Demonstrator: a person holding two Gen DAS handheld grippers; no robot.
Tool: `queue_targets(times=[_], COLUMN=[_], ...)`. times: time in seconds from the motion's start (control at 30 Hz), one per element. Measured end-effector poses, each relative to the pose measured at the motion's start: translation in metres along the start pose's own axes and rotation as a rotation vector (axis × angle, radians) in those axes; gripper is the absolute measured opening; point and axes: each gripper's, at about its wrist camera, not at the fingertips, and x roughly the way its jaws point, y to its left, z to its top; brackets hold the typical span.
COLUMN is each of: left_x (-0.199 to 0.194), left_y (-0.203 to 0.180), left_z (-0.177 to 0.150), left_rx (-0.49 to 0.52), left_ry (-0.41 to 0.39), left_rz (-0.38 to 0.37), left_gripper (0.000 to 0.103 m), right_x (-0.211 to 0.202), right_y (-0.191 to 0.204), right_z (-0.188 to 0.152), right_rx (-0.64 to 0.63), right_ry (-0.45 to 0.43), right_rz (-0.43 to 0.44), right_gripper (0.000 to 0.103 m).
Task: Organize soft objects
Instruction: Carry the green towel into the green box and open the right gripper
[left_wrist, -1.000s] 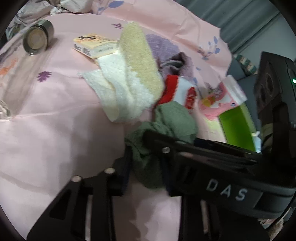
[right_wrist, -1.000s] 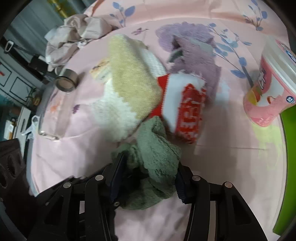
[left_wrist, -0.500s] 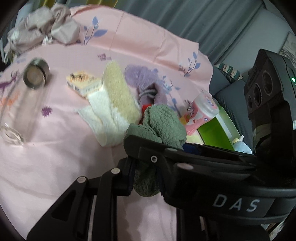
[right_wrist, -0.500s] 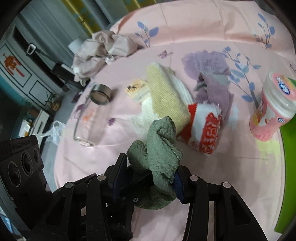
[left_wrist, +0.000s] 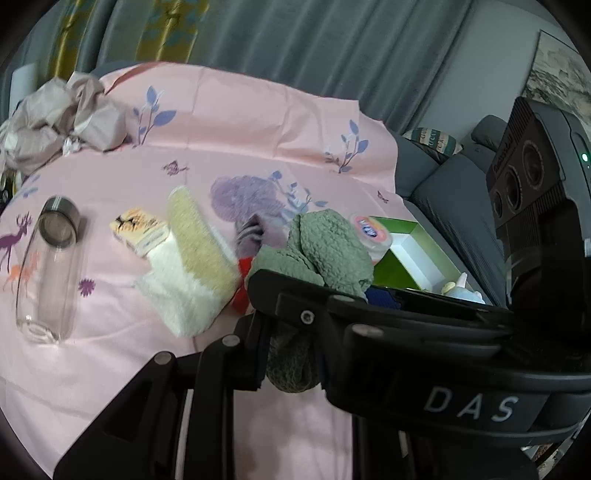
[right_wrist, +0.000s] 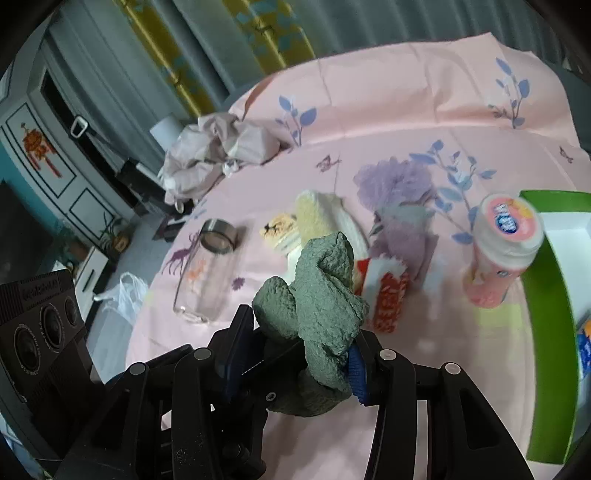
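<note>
Both grippers are shut on one green fluffy sock (left_wrist: 325, 251) (right_wrist: 321, 299), held bunched above the pink sheet. My left gripper (left_wrist: 288, 339) pinches its lower part. My right gripper (right_wrist: 295, 354) clamps it between blue pads, crossing in front of the left view. On the sheet lie a cream and white sock (left_wrist: 192, 266) (right_wrist: 317, 214), a red and white sock (right_wrist: 384, 291) (left_wrist: 240, 280) and a purple sock (right_wrist: 402, 229) (left_wrist: 255, 232).
A clear glass bottle (left_wrist: 48, 273) (right_wrist: 207, 273) lies on its side at left. A small printed box (left_wrist: 140, 229) sits beside the cream sock. A pink tub (right_wrist: 502, 251) stands by a green and white tray (right_wrist: 546, 295) (left_wrist: 417, 254). Crumpled cloth (right_wrist: 218, 151) lies far left.
Both grippers have lifted the green sock off the sheet and pulled back; the table items look smaller and farther, and the curtains have come into view.
</note>
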Motion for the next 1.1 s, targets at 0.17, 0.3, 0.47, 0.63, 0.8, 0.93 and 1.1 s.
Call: queue_targets(times=[0.17,0.3,0.47,0.63,0.8,0.93,1.1], left_x=[0.003,0.005,0.015,0.028,0.041,0.056,0.078], left_y=[-0.018,-0.037,-0.063,-0.091,-0.115,-0.14,-0.167], left_z=[0.006,0.01,0.017,0.022,0.025,0.027,0.026], left_rx=[0.037,0.078,0.125,0.17,0.216,0.269,0.315], left_ry=[-0.017,-0.019,-0.019,-0.01,0.005,0.021,0.061], left_rz=[-0.007,-0.018,-0.049,-0.063,-0.089,-0.106,-0.14], left_gripper=[0.016,0.013,0.012,0.01,0.01,0.01,0.01], right_x=[-0.017,-0.034,-0.054,-0.072,-0.087,-0.101,-0.116], right_y=[-0.011,-0.024,-0.046,-0.067,-0.093,-0.117,-0.148], right_z=[0.003,0.003,0.005,0.005,0.004,0.0,-0.008], right_rx=[0.026,0.048,0.106,0.152,0.215,0.278,0.362], right_ry=[-0.046,-0.086,-0.132,-0.167,-0.202,-0.244,-0.293], right_rz=[-0.006,-0.014,-0.024,-0.039,-0.042,-0.057,-0.078], right_gripper=[0.049,0.049,0.049,0.049,0.049,0.049,0.049])
